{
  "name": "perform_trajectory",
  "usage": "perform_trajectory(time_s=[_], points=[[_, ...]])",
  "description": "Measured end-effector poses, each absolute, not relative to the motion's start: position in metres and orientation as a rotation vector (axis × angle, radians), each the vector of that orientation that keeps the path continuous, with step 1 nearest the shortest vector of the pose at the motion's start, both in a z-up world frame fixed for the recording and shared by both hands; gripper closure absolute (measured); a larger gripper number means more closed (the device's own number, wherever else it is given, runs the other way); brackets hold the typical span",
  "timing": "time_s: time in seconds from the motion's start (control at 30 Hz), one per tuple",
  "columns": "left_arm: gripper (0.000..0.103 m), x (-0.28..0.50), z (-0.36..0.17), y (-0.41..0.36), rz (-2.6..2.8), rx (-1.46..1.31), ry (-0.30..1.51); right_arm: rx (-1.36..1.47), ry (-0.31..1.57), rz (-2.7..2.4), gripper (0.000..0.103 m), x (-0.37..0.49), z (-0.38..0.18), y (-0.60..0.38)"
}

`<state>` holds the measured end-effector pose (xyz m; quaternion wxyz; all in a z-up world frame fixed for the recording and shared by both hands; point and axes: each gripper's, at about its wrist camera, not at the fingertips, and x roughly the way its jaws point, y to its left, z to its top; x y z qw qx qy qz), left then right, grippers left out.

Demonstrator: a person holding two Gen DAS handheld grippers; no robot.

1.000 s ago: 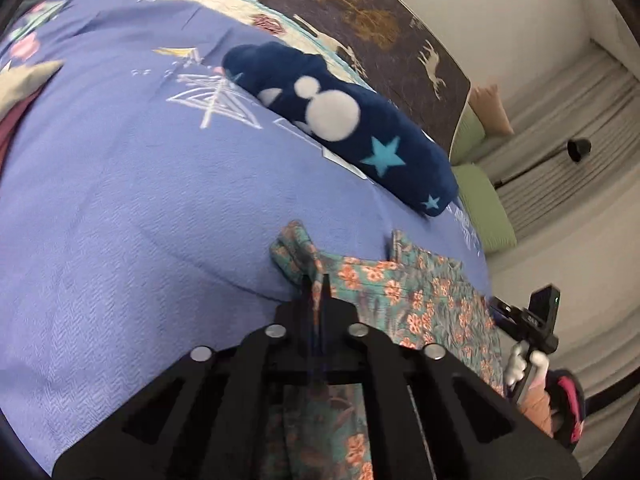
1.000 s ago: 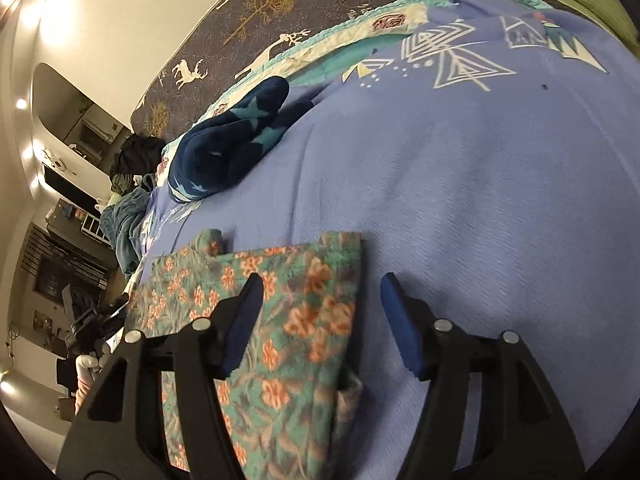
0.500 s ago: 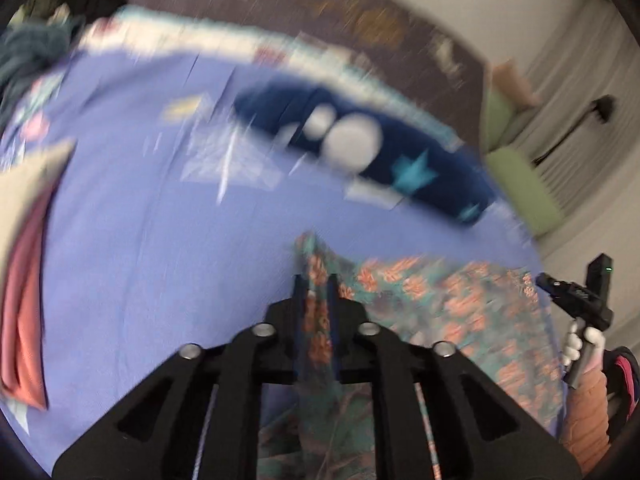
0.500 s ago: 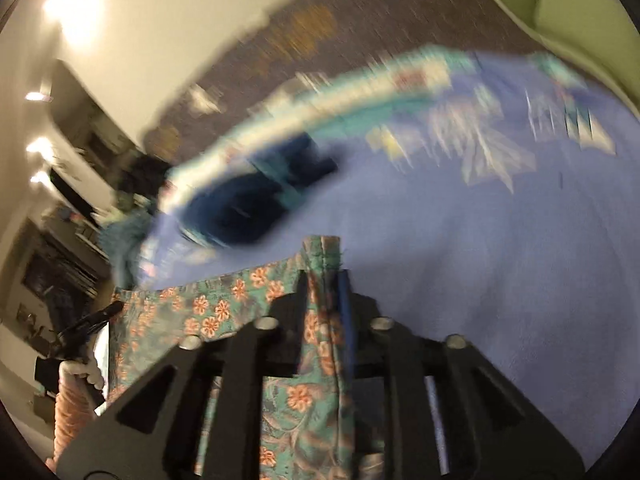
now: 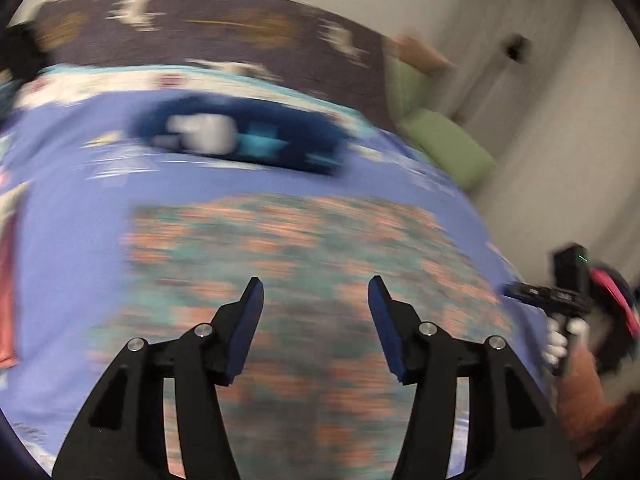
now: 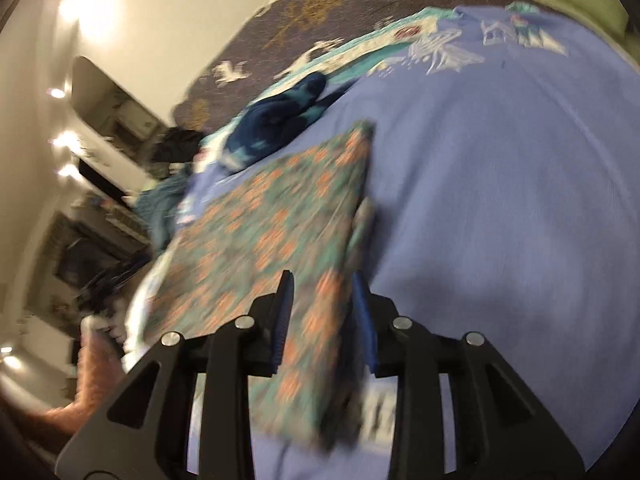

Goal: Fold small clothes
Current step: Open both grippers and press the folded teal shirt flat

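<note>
Left wrist view is pretty smeared with motion blur, but you can see the left tool (image 5: 316,296) has just been opening, its blue pads standing well apart with nothing pinched between them. Under it the floral garment (image 5: 288,248) lies spread flat on the blue bedspread (image 5: 68,240), teal with orange flowers. Past it sits a dark navy plush blanket (image 5: 240,136) with white and light blue shapes, and green cushions (image 5: 444,140) off at the far right. The right tool also shows at that view's right edge, in a gloved hand (image 5: 560,336).

In the right wrist view, the right tool (image 6: 324,312) has its jaws narrow but just been parting a bit; the edge of the floral garment (image 6: 280,216) runs between the pads (image 6: 282,320), and I can't tell if they actually press on it. The garment looks folded over there, with a straight edge toward the bare bedspread (image 6: 500,200).
</note>
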<state>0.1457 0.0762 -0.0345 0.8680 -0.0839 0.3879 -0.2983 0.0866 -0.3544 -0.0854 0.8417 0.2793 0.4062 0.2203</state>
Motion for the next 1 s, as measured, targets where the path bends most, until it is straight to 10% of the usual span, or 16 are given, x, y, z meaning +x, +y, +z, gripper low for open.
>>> perform_trajectory(time_s=[0.5, 0.6, 1.0], points=[[0.043, 0.069, -0.068, -0.082, -0.844, 0.035, 0.952, 0.29, 0.907, 0.635, 0.051, 0.033, -0.105, -0.325], [0.043, 0.067, -0.074, -0.083, -0.809, 0.007, 0.976, 0.311, 0.863, 0.695, 0.094, 0.038, -0.099, -0.327], [0.043, 0.048, -0.076, -0.139, -0.92, 0.113, 0.978, 0.381, 0.86, 0.804, 0.093, 0.039, -0.101, -0.368]])
